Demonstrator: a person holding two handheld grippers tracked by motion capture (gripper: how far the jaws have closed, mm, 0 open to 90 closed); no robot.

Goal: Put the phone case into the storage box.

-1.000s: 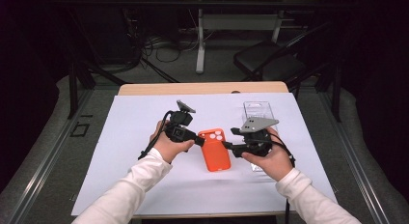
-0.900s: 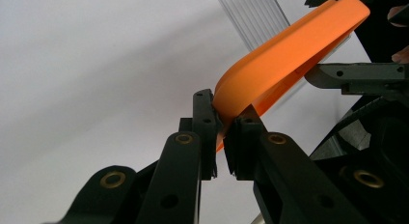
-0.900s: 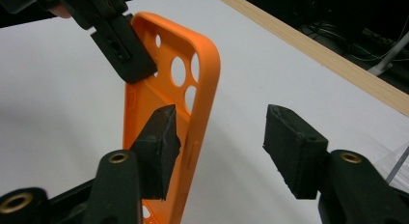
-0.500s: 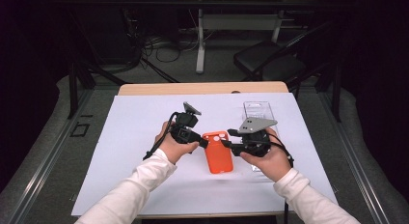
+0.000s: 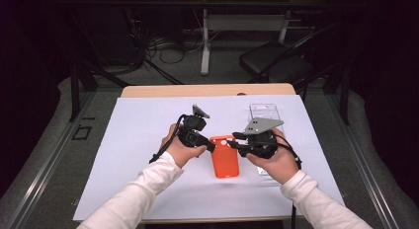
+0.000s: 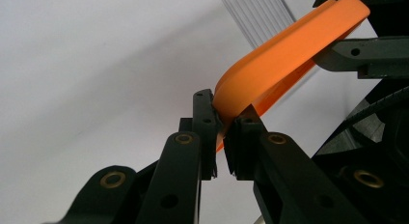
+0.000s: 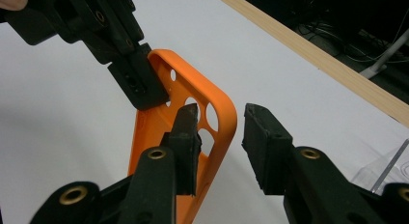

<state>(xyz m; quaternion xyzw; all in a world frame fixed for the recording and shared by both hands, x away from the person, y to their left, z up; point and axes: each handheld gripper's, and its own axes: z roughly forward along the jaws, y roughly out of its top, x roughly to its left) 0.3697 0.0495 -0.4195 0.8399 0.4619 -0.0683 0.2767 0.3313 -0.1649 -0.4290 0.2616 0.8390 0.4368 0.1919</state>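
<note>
An orange phone case (image 5: 226, 162) is held over the white sheet, between the two hands. My left gripper (image 5: 211, 145) is shut on its upper left corner; in the left gripper view the pads (image 6: 223, 119) pinch the case's rim (image 6: 284, 55). My right gripper (image 5: 233, 142) straddles the upper right corner. In the right gripper view one pad (image 7: 190, 120) sits inside the case (image 7: 144, 132), and the other pad (image 7: 263, 132) stands off the outer rim with a gap. Its jaws have just been closing, with the rim between them.
A clear plastic box (image 5: 264, 113) lies on the white sheet (image 5: 138, 130) behind the right hand. The wooden table edge (image 5: 207, 90) runs along the far side. A dark chair (image 5: 276, 66) and cables stand on the floor beyond.
The left gripper and the case have edged slightly right, toward the right gripper. Both hands stay in much the same place.
</note>
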